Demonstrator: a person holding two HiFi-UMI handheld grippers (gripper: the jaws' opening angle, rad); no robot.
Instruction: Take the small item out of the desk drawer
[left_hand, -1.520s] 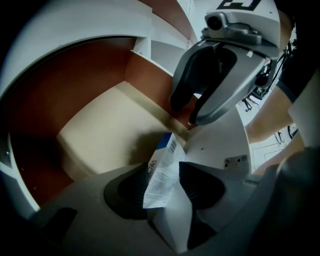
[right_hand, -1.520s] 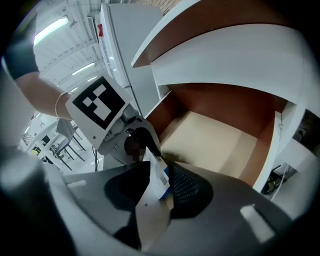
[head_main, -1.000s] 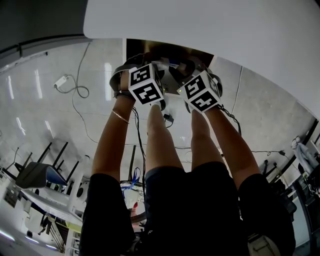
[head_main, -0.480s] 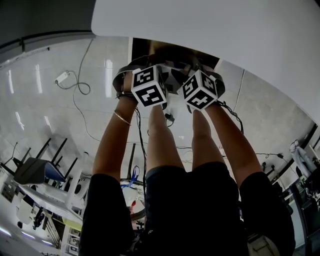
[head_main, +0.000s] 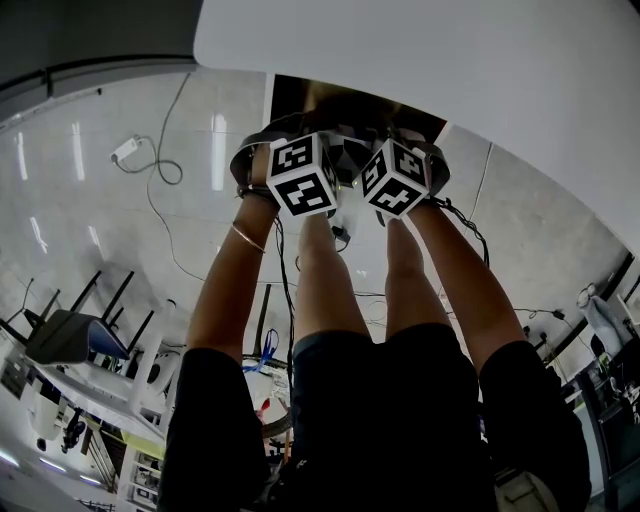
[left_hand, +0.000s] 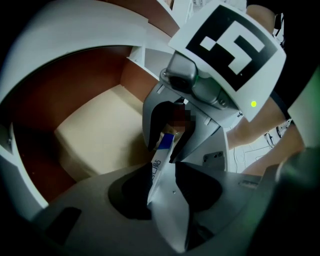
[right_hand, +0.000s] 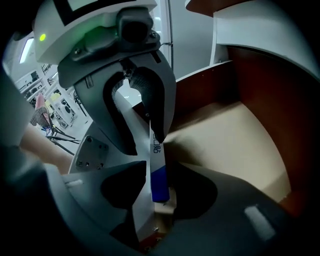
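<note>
Left tool (left_hand: 163, 166): jaws just closing, now pinching the white end of the small packet (right_hand: 155, 145). Right tool (right_hand: 159, 165), tip to tip with it: jaws just opened and spread, the packet's blue end loose between them. The open drawer (left_hand: 100, 135) floor lies beyond both tips, under the counter (head_main: 450, 60) edge.

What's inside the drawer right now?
Its bare beige floor and brown walls show. A white-and-blue packet stands between the left gripper and right gripper, which hide the floor beneath them.
</note>
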